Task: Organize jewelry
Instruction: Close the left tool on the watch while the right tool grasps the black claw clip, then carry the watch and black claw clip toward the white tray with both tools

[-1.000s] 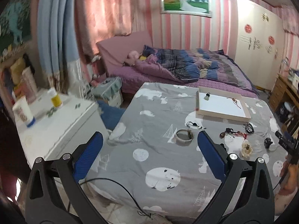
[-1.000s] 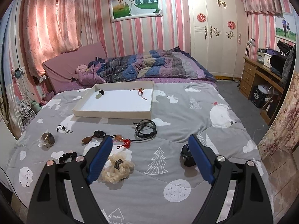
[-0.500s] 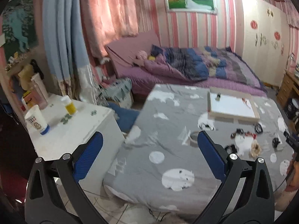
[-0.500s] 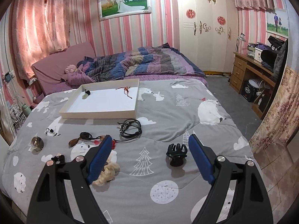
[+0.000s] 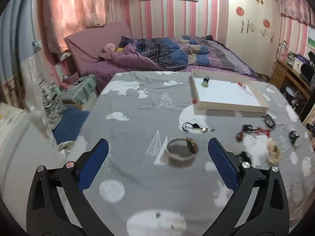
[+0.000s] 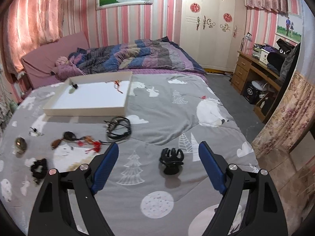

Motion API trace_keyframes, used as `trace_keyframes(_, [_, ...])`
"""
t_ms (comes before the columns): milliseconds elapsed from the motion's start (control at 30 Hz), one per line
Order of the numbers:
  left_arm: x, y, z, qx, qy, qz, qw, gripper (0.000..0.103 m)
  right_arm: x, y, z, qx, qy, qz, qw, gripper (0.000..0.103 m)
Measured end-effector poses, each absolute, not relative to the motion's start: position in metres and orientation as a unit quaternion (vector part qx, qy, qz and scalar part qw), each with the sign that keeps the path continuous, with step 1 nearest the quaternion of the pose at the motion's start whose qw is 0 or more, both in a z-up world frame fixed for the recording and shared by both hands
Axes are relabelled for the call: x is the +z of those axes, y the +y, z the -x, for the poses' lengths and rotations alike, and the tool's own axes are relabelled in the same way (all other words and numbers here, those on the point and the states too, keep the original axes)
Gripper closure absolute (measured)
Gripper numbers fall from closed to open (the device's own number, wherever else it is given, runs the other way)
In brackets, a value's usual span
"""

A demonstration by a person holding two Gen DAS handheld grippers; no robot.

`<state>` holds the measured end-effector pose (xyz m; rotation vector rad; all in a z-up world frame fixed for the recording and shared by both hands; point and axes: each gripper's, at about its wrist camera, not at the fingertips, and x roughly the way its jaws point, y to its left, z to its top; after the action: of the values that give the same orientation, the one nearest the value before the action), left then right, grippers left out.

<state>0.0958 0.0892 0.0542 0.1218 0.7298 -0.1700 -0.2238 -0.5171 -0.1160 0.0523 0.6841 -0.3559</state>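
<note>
A shallow white tray point(image 5: 232, 108) point(image 6: 84, 111) lies on the grey bedspread and holds a small pendant point(image 5: 205, 81) and a red cord point(image 6: 117, 84). My left gripper point(image 5: 157, 149) is open, with a bangle point(image 5: 182, 153) on the spread between its fingers, just beyond the tips. My right gripper point(image 6: 158, 153) is open, with a black hair claw point(image 6: 171, 160) between its fingers. Loose on the spread are a black cord coil point(image 6: 118, 127), a pendant with red tassels point(image 6: 82, 140), a black scrunchie point(image 6: 38, 167) and a beige scrunchie point(image 5: 273, 151).
The spread covers a low surface in front of a bed with a purple quilt point(image 5: 177, 57). A white cabinet point(image 5: 17, 147) stands at the left edge. A wooden desk point(image 6: 259, 72) and a wardrobe point(image 6: 208, 29) stand at the right. A floral curtain point(image 6: 283, 118) hangs nearby.
My left gripper has swung right and come down close to the bangle. My right gripper has moved right and down until the hair claw lies between its fingers.
</note>
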Motion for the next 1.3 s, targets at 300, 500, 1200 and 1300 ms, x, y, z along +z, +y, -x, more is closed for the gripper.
trace_keyframes(300, [-0.011,0.085,-0.172,-0.086,0.425,-0.057,0.899,0.007,-0.162,-0.550,0.191,-0.208,0.388,-0.041,0.897,0.020])
trace_keyframes(500, [-0.041,0.078,-0.189,-0.098,0.464,-0.050,0.879,0.012,-0.187,-0.554,0.177,-0.214,0.419,-0.028,0.882,0.020])
trace_keyframes(1200, [-0.080,0.053,-0.214,-0.141,0.517,-0.051,0.842,0.090,-0.199,-0.552,0.169,-0.219,0.431,-0.025,0.875,0.052])
trace_keyframes(1300, [-0.075,0.053,-0.213,-0.148,0.515,-0.041,0.844,0.099,-0.188,-0.545,0.169,-0.203,0.419,-0.034,0.884,0.052])
